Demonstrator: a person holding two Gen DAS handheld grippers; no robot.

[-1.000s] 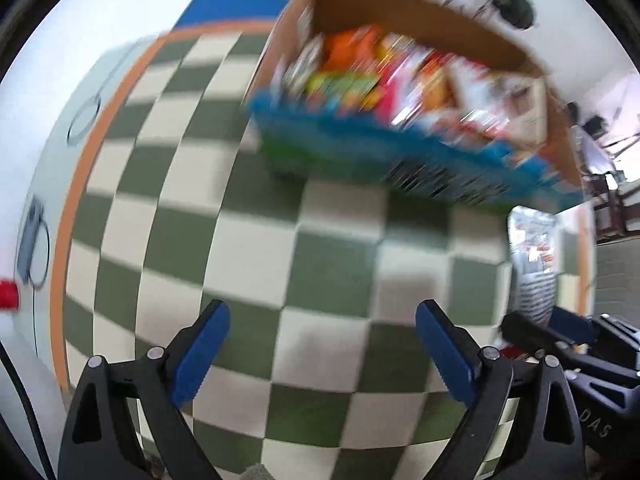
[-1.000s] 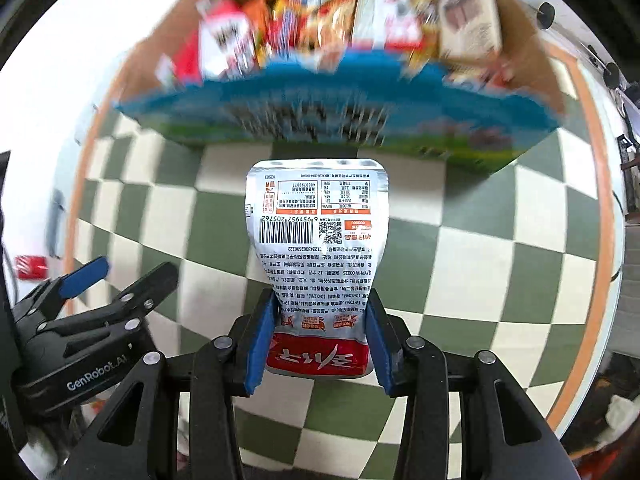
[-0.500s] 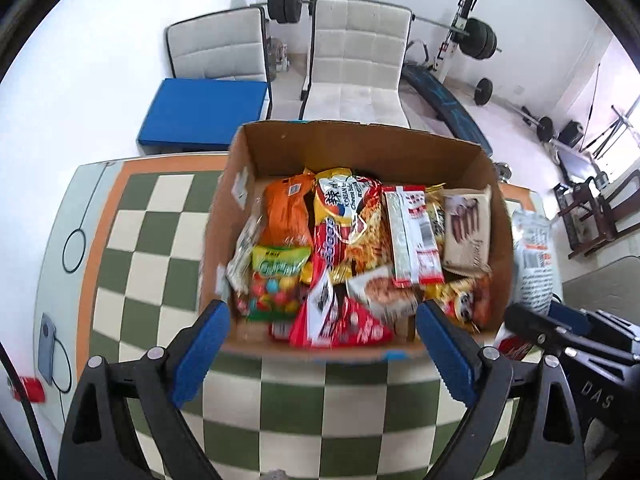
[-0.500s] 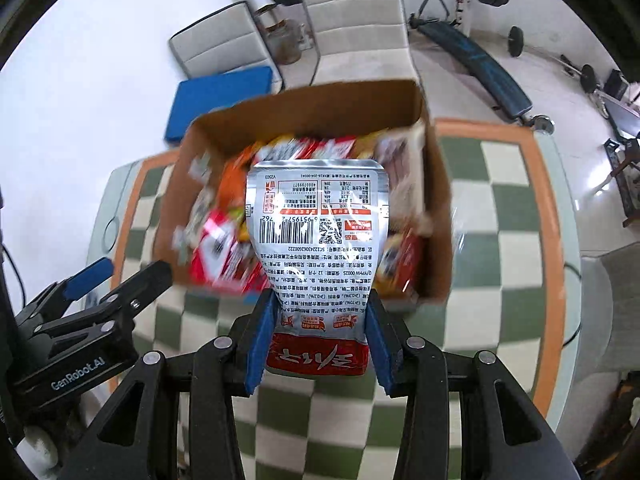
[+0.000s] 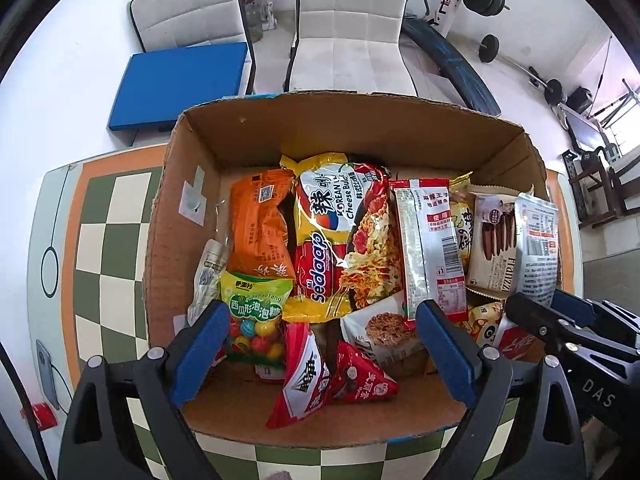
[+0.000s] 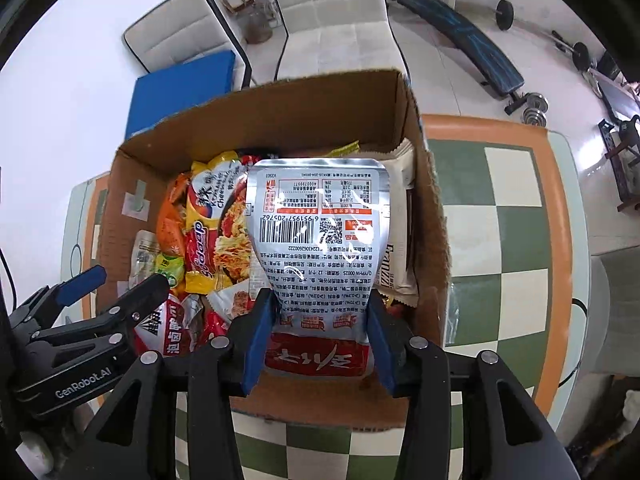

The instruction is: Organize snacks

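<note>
- Both grippers are now hanging over the open box (image 5: 192,216) on the checkered bench (image 5: 108,216); a second ago they were short of it, over bare bench.
- The right gripper (image 6: 316,336) is carrying a silver pouch (image 6: 316,216) above the box's right side, beside the Franzzi pack (image 6: 400,256). Its jaws are opening, with the pouch between them and, by the look of it, touching both pads.
- The left gripper (image 5: 320,344) is holding its jaws wide and empty above the noodles (image 5: 340,232) and gum bag (image 5: 256,312).
- Judgement: the pouch is about to drop in, so this item is nearly sorted.
</note>
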